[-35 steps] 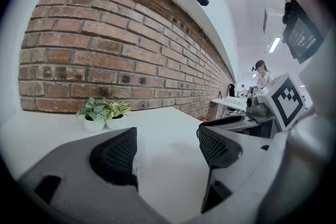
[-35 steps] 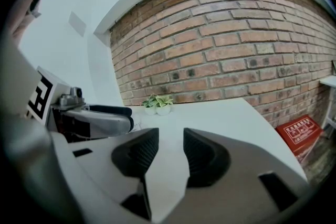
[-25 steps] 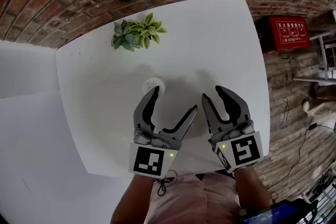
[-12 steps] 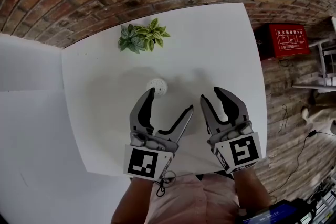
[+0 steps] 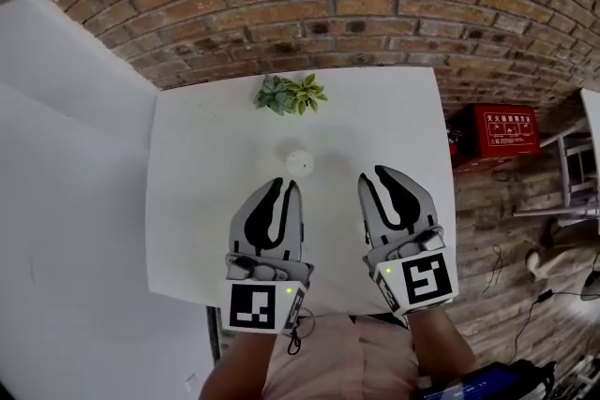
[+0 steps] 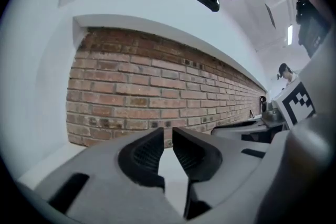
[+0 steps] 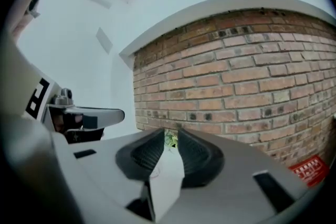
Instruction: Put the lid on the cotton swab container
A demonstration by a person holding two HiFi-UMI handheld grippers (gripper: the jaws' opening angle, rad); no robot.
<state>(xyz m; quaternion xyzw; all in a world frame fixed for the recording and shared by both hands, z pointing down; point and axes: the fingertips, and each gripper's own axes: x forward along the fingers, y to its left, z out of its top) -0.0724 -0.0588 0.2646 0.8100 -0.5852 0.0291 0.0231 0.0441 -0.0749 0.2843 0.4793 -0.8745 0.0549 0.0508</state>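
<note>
A white bench (image 5: 206, 164) fills the middle of the head view, its far edge running along a brick wall (image 5: 375, 5) at the top of the frame. A small leafy green plant (image 5: 290, 95) sits at the middle of that far edge. Below it, near the frame's centre, a small round white container (image 5: 299, 162) stands on the bare top, apart from the plant.
</note>
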